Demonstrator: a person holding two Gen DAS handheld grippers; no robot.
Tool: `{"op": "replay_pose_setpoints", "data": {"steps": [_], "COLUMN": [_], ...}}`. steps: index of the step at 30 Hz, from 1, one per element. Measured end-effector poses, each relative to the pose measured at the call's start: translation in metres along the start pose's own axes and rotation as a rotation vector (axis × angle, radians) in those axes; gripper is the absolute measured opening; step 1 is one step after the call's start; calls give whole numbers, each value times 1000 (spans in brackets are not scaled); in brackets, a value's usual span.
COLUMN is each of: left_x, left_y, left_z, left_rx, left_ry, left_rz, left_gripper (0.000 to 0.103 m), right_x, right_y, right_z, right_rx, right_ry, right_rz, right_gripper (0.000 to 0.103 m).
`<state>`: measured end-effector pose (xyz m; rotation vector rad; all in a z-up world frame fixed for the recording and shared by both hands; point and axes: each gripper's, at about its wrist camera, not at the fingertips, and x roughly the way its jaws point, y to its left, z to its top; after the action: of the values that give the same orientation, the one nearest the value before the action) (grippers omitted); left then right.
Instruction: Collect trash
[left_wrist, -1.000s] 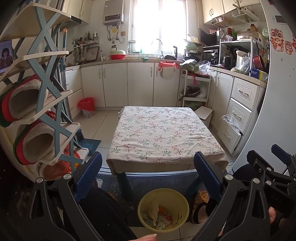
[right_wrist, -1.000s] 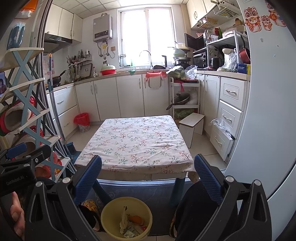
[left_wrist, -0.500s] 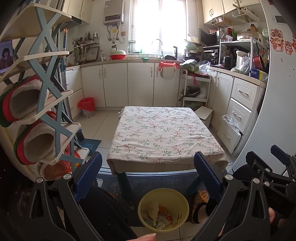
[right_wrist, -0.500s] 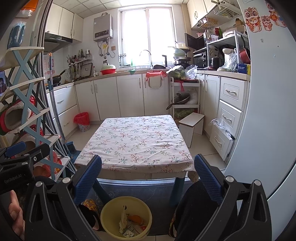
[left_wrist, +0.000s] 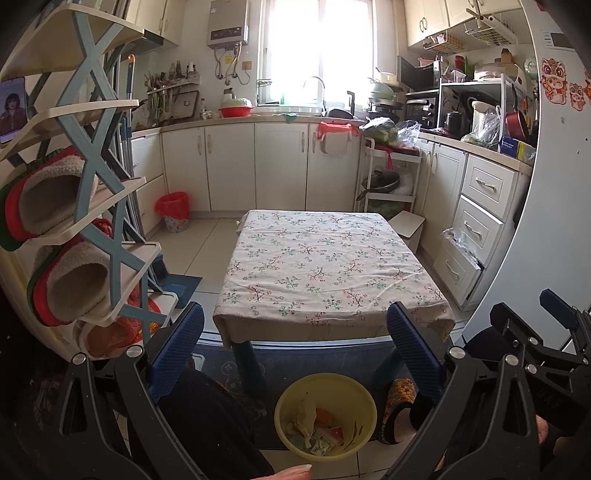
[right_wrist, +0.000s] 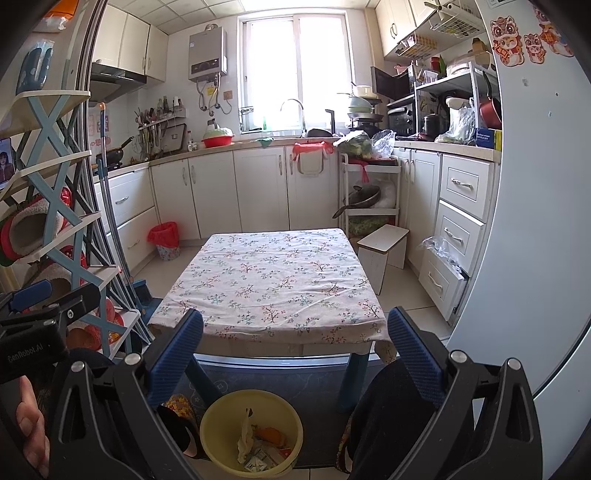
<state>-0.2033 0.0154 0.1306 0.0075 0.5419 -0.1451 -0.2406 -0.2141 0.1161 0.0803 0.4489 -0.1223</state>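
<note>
A yellow bin (left_wrist: 360, 400) (right_wrist: 221, 410) stands on the floor below the near edge of a low table (left_wrist: 325, 266) (right_wrist: 273, 280) covered by a floral cloth. Crumpled paper and wrappers (left_wrist: 314, 428) (right_wrist: 258, 443) lie inside it. My left gripper (left_wrist: 295, 332) is open and holds nothing, hovering above the bin and short of the table. My right gripper (right_wrist: 295, 334) is open too, with nothing between its blue pads, at about the same height. The tabletop shows only the cloth.
A blue-and-cream shoe rack (left_wrist: 85, 221) with slippers stands close on the left. White cabinets (left_wrist: 480, 218) and a fridge (right_wrist: 535, 221) line the right. A small stool (right_wrist: 384, 243), a red-lined bin (left_wrist: 173, 210) and a dustpan (left_wrist: 181, 288) sit on the floor. The person's dark-clad legs flank the yellow bin.
</note>
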Motion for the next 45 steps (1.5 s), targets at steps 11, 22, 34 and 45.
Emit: {"op": "replay_pose_setpoints", "data": {"steps": [11, 22, 34, 45], "left_x": [-2, -2, -3, 0], "left_y": [-3, -3, -2, -3], "left_z": [-1, 0, 1, 2], "left_rx": [9, 10, 22, 59], "left_ry": [-3, -1, -5, 20], "left_rz": [-1, -3, -1, 71], "left_gripper": [95, 95, 95, 95], "right_x": [2, 3, 5, 7], "right_y": [-1, -2, -1, -3], "right_z": [0, 0, -1, -1], "right_rx": [-4, -7, -7, -7], "right_ry": [7, 9, 12, 16], "right_rz": [5, 7, 8, 11], "right_gripper": [96, 96, 96, 96]}}
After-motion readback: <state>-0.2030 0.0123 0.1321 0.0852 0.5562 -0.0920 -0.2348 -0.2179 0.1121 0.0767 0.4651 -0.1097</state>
